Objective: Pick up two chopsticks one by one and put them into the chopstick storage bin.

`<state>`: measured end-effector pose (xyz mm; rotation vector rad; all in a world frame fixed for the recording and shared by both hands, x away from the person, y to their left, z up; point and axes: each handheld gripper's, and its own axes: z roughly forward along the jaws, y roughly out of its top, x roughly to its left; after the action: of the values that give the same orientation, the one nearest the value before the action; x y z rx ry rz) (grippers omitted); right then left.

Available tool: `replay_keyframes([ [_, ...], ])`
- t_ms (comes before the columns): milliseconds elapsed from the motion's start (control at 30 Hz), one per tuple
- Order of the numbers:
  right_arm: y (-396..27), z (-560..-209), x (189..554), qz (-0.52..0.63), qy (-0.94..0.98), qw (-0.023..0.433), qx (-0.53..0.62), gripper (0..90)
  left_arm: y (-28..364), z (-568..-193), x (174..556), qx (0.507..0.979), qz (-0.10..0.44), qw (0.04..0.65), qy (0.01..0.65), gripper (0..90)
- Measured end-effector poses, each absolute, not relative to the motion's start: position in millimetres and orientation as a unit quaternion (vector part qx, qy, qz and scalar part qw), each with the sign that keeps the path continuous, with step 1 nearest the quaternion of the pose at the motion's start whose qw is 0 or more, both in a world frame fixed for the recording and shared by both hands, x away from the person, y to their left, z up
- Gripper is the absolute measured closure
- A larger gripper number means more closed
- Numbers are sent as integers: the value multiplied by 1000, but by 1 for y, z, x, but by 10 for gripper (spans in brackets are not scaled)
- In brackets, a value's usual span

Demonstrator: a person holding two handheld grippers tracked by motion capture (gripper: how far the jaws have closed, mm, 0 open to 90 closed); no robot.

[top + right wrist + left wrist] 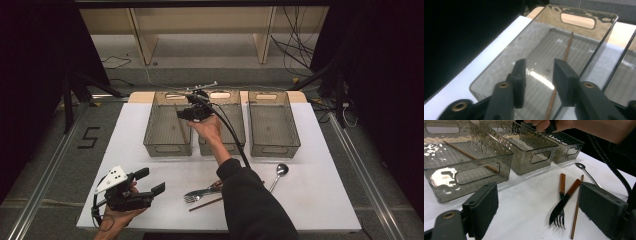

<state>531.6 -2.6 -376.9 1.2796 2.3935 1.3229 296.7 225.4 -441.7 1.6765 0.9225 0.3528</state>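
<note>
My right gripper (189, 114) hangs open over the left one of three clear grey bins (167, 145), with nothing between its jaws (539, 67). A brown chopstick (565, 56) lies loose on that bin's ribbed floor (469, 156), below and just right of the jaws. At the table's front left, my left gripper (149, 180) is held low with its jaws wide open (536, 186) and nothing in them. Ahead of it on the white table lie a wooden-handled fork (562, 182), a wooden-handled knife (565, 200) crossing it, a second chopstick (576, 212) and a metal spoon (280, 172).
The middle bin (232, 147) and right bin (274, 147) stand side by side with the left bin across the back of the table. The right forearm and the gripper's cable (232, 135) cross above the middle bin. Table edges lie close at front and left.
</note>
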Motion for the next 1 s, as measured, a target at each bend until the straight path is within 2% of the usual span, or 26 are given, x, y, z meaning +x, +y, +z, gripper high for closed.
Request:
replay_keyframes([
  [100, -7, -370, 528, 431, 800, 64, 411, 502, 226, -442, 297, 712, 150, 563, 392, 160],
  [400, -29, -347, 501, 418, 841, 67, 337, 348, 225, -442, 296, 711, 150, 562, 395, 160],
  [700, -56, -342, 461, 404, 872, 69, 267, 286, 225, -443, 297, 710, 148, 561, 399, 160],
  [1000, -71, -349, 438, 373, 895, 66, 234, 282, 225, -443, 297, 712, 148, 560, 397, 160],
])
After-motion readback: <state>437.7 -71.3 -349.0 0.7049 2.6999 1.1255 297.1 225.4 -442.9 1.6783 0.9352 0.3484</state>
